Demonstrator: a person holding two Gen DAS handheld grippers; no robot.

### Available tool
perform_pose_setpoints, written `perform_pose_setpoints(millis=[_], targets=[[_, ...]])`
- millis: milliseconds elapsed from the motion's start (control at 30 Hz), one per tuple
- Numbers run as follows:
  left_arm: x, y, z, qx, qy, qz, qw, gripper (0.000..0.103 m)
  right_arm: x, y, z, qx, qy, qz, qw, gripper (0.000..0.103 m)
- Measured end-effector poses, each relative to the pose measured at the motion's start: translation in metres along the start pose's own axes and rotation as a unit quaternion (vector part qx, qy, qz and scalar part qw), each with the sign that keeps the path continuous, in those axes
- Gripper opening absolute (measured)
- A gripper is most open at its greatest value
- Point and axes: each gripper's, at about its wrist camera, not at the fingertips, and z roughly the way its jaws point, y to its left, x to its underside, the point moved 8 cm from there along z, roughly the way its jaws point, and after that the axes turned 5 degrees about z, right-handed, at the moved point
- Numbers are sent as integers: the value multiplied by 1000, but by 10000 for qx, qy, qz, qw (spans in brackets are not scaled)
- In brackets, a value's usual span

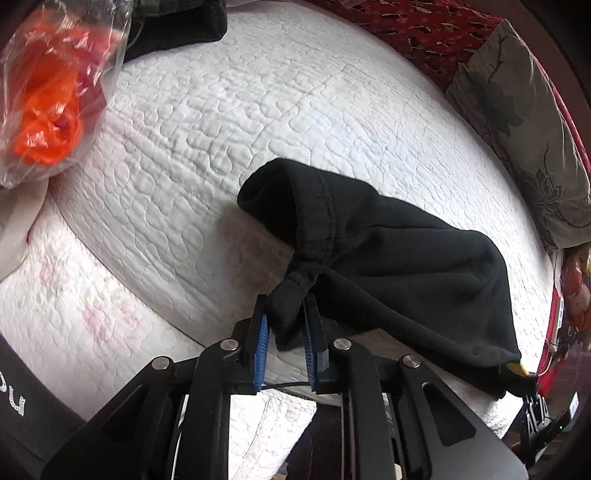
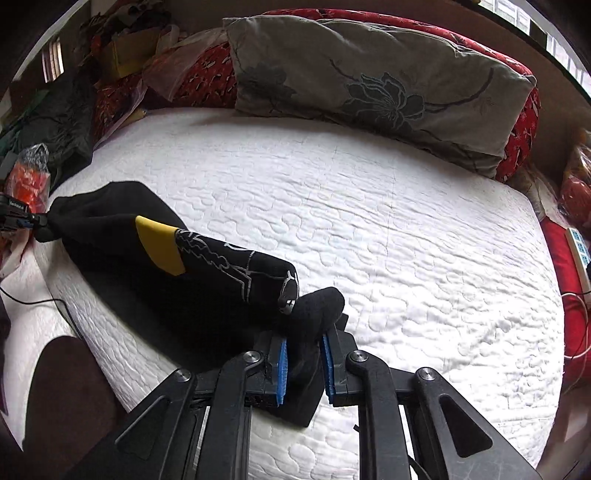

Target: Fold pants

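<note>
Black pants (image 1: 388, 254) with a yellow patch (image 2: 160, 243) and silver print are stretched between my two grippers near the front edge of a white quilted bed (image 1: 221, 122). My left gripper (image 1: 286, 325) is shut on a bunched end of the pants, the cloth pinched between its blue pads. My right gripper (image 2: 304, 350) is shut on the other end of the pants (image 2: 221, 280), cloth bunched over its fingers. The left gripper also shows in the right wrist view (image 2: 27, 221) at the far left. The pants hang a little above the quilt (image 2: 406, 240).
A clear bag of orange items (image 1: 51, 99) lies at the bed's left. Dark clothes (image 1: 177, 26) lie beyond it. A grey flowered pillow (image 2: 380, 81) and a red patterned blanket (image 2: 207, 74) line the far side. A power strip (image 2: 578, 247) lies at the right.
</note>
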Motion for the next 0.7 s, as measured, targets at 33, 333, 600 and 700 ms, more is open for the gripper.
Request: perform_pose_setpoints(millis=[33,333,600,700], targets=[[5,1,-1,26,16,-5,10000,18,10,1,-3,78,12,-109,9999,22],[30,1,-23,750,-25,-464,9961,19,52,-30,-37,62,267,538,9982,45],[53,-25,-6,1488,240,-910,9844,38,50,-43,-49,-798,554,2129,9722,52],[54,-30,5,1642,328,-1190,9787,38,58,-38,-39,-1462,907,2910,9411,54]])
